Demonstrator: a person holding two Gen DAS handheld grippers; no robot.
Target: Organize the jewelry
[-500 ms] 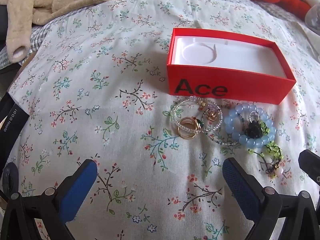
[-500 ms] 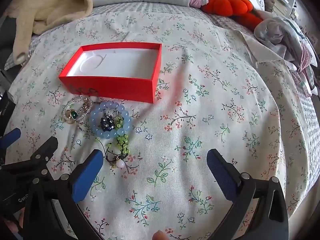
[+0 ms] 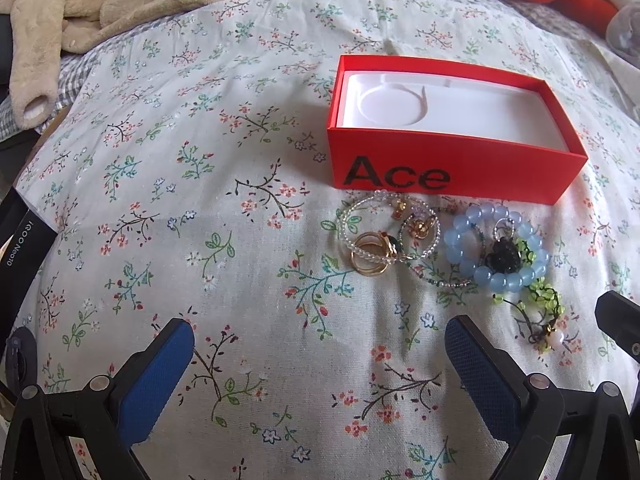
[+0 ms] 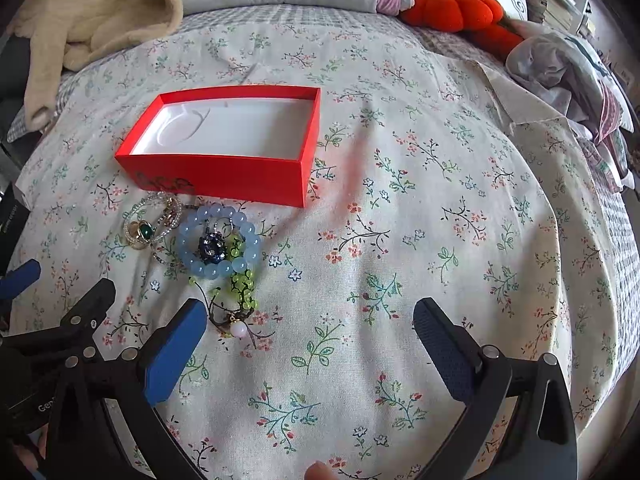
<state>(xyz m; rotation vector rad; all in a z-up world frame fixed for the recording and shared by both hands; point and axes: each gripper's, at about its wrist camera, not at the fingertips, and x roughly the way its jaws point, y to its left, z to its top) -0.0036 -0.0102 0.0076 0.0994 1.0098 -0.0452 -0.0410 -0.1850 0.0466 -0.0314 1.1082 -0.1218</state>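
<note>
- A bed covered with a floral sheet (image 3: 200, 200) serves as the work surface, rumpled slightly and soft underfoot for small things.
- The jewelry lies in a loose cluster on the sheet, just in front of the red box (image 3: 452, 176) (its near wall printed "Ace") and outside it: a blue bead bracelet (image 3: 496, 248) with a dark bead ornament (image 4: 212, 249) inside its ring, gold rings (image 3: 370, 254) overlapped by a clear bead bracelet (image 3: 384, 224), and a green beaded cord (image 4: 240, 292) ending in a pale pink bead, trailing toward the right gripper.
- The box is open, its white moulded insert bare; nothing has gone in, so the sorting seems to be at its very start.
- The left gripper (image 3: 320, 368) hovers over the sheet short of the cluster, jaws spread wide and holding nothing.
- The right gripper (image 4: 310, 340) is likewise released and empty, its left finger just beside the pink bead.
- Next move, as I judge it: close on one piece, likely the cord or blue bracelet, and lift it cleanly; the pieces overlap, so a careless pinch could drag neighbours along.
- Further out lie a beige fleece garment (image 3: 100, 8) and an orange plush toy (image 4: 456, 10).
</note>
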